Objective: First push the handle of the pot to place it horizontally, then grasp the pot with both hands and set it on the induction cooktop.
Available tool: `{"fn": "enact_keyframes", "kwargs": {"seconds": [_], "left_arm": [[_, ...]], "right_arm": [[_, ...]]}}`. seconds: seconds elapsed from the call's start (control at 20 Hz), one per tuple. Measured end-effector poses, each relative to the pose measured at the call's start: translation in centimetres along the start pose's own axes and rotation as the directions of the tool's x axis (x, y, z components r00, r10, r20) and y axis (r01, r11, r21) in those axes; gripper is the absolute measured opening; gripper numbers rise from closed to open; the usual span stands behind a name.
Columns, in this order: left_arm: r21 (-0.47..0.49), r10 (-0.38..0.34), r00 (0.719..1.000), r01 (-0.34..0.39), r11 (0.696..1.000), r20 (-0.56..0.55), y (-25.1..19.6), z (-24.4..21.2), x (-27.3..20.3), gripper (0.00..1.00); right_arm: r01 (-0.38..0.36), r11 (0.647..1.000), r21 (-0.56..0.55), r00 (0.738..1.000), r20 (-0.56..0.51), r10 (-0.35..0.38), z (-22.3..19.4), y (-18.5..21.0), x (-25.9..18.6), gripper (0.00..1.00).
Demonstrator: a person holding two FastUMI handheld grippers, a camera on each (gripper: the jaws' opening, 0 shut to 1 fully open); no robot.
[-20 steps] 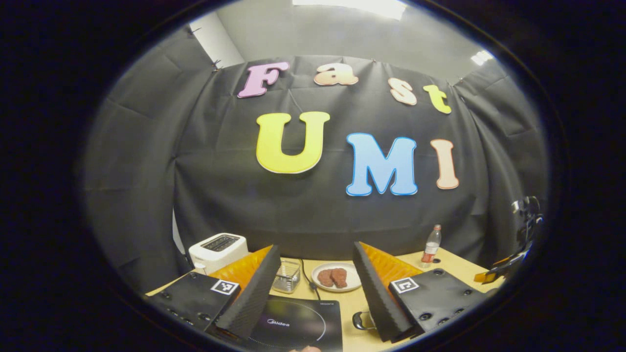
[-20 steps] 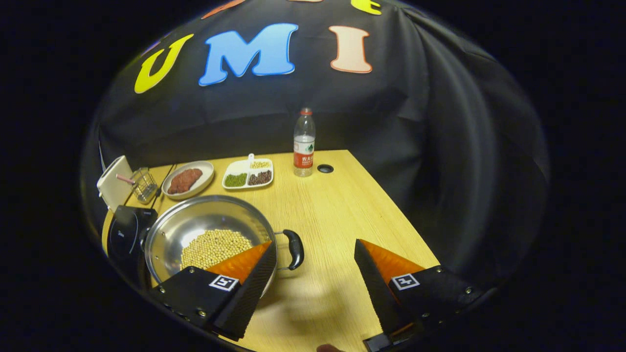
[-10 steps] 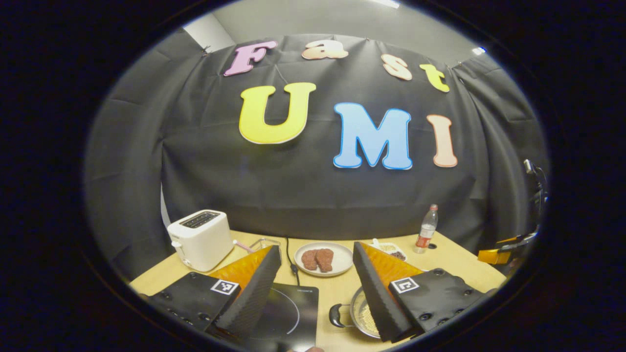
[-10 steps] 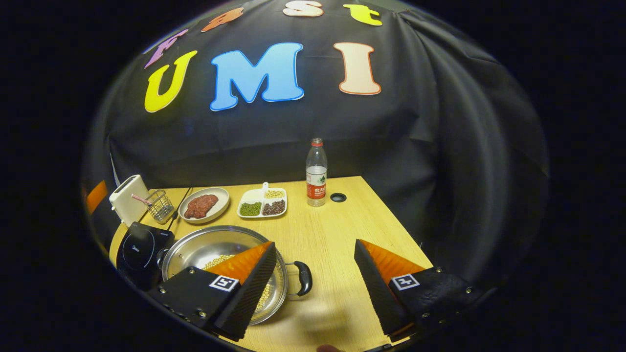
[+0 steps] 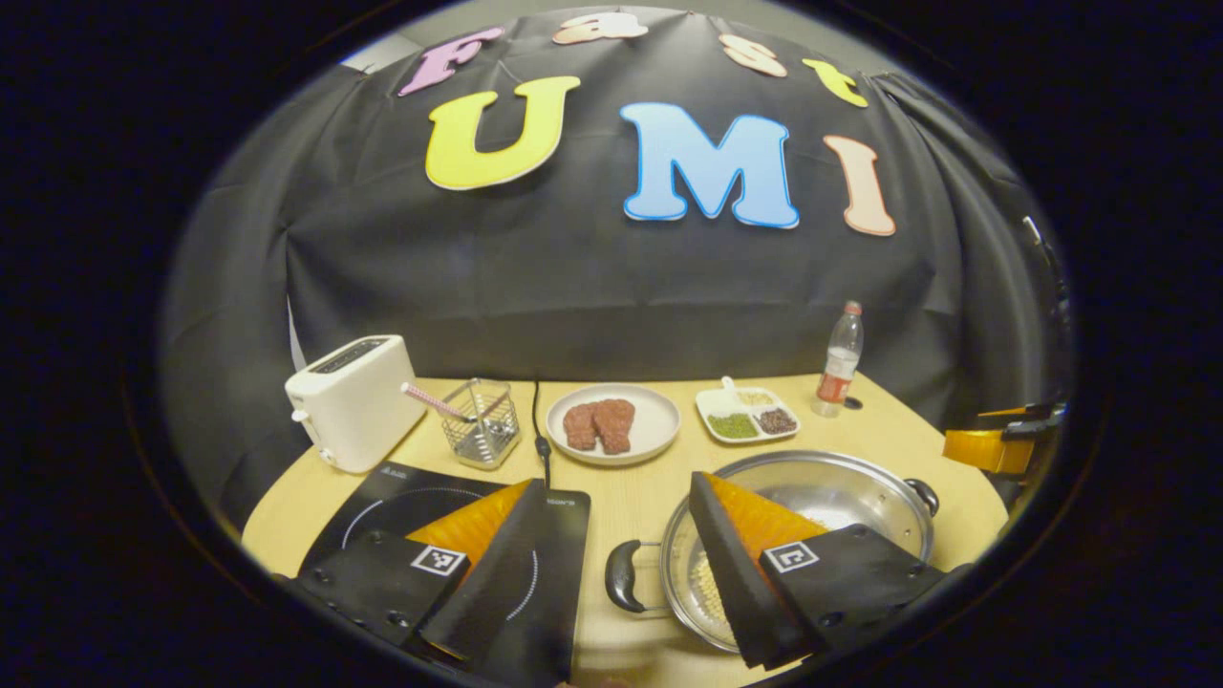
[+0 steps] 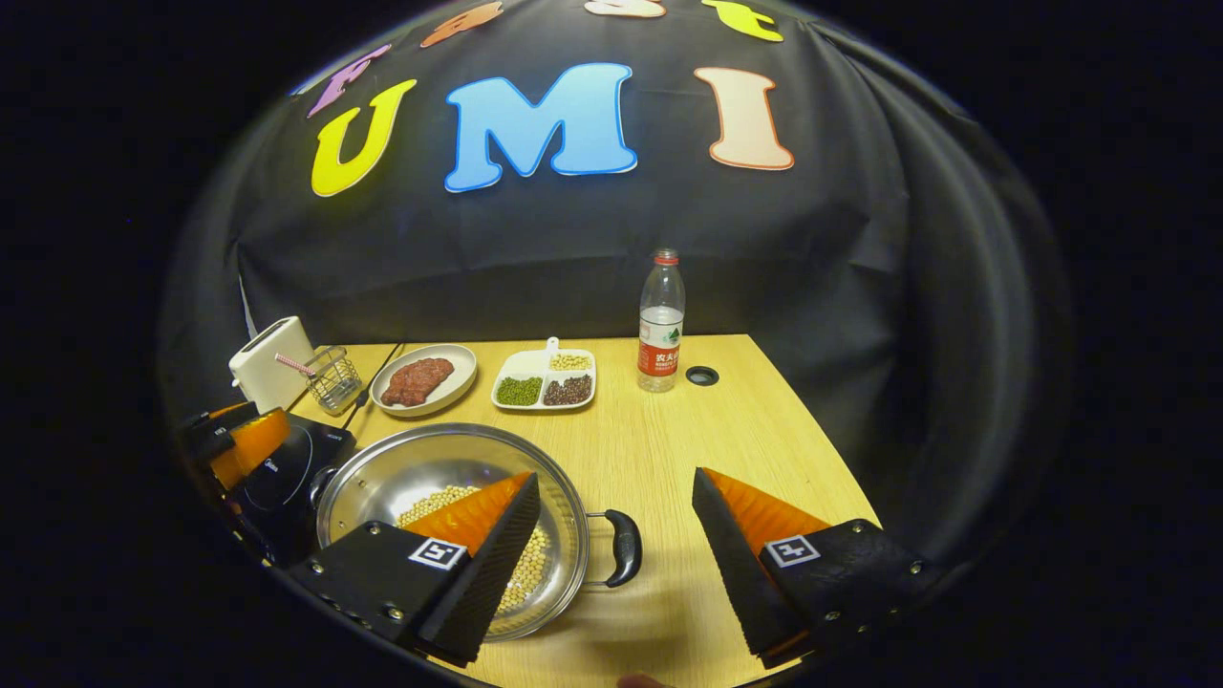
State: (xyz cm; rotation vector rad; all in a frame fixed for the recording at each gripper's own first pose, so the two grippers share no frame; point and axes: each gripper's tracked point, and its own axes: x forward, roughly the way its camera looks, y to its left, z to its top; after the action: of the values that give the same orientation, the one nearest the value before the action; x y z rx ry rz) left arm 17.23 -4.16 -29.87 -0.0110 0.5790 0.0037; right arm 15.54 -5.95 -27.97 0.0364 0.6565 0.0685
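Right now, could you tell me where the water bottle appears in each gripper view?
Left gripper view: water bottle upper right, at the table's far edge.
Right gripper view: water bottle just right of centre, same edge.
Shared landmark: the divided bean tray sits just left of it.

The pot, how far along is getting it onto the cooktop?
Done: the pot sits with its handles out to the sides. In hand: the left gripper and right gripper, both open, each frame a handle. Left: gripping, lifting onto the induction cooktop beside it.

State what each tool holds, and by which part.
Nothing. The left tool and right tool are open, each straddling a handle of the pot.
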Motion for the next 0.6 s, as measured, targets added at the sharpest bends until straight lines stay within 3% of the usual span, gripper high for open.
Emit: {"fn": "enact_keyframes", "kwargs": {"seconds": [0.6], "left_arm": [[0.018,-0.029,0.982,0.033,0.999,-0.184,-1.8,-7.4,3.6,0.98]], "right_arm": [[-0.024,0.999,-0.028,0.994,-0.104,0.021,-3.3,0.7,2.2,0.98]]}}
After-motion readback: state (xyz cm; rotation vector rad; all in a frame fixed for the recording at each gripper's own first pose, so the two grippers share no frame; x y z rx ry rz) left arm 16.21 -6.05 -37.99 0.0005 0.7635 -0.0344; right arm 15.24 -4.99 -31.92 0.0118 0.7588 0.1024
